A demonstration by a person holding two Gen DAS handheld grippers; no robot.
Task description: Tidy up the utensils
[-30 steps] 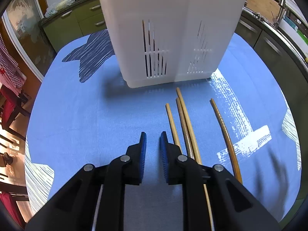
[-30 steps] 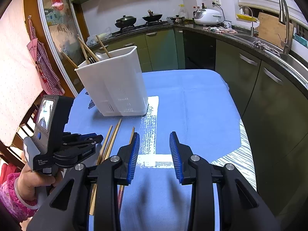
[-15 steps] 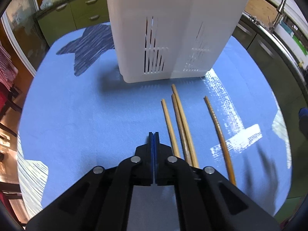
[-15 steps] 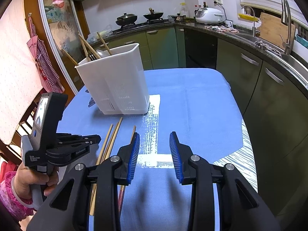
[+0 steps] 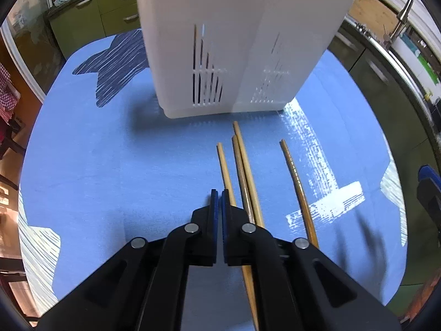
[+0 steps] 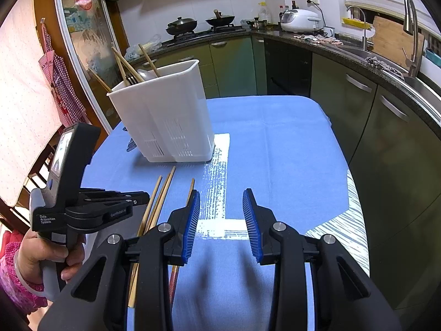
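Note:
Several wooden chopsticks lie side by side on the blue tablecloth point(image 5: 110, 179) in front of a white slotted utensil holder point(image 5: 239, 41): a single one point(image 5: 223, 165), a touching pair point(image 5: 242, 160) and a darker one point(image 5: 295, 182). My left gripper point(image 5: 219, 193) is shut with nothing in it, its tips just left of the single chopstick. In the right wrist view the holder point(image 6: 165, 121) has chopsticks point(image 6: 124, 63) leaning inside it. My right gripper point(image 6: 221, 195) stands open over bare cloth, right of the lying chopsticks point(image 6: 162, 190). A hand point(image 6: 46, 256) holds the left gripper point(image 6: 144, 195).
The table's right edge point(image 6: 344, 165) runs close to green kitchen cabinets point(image 6: 386, 127). A stove with pots point(image 6: 198, 23) and a rice cooker point(image 6: 300, 20) stand at the back. A sink tap point(image 6: 410, 22) is at the far right. Wooden chairs point(image 5: 8, 149) stand left of the table.
My left gripper's jaws have gone from open to shut with nothing between them, and it has tipped slightly downward. The right gripper has stayed still and open.

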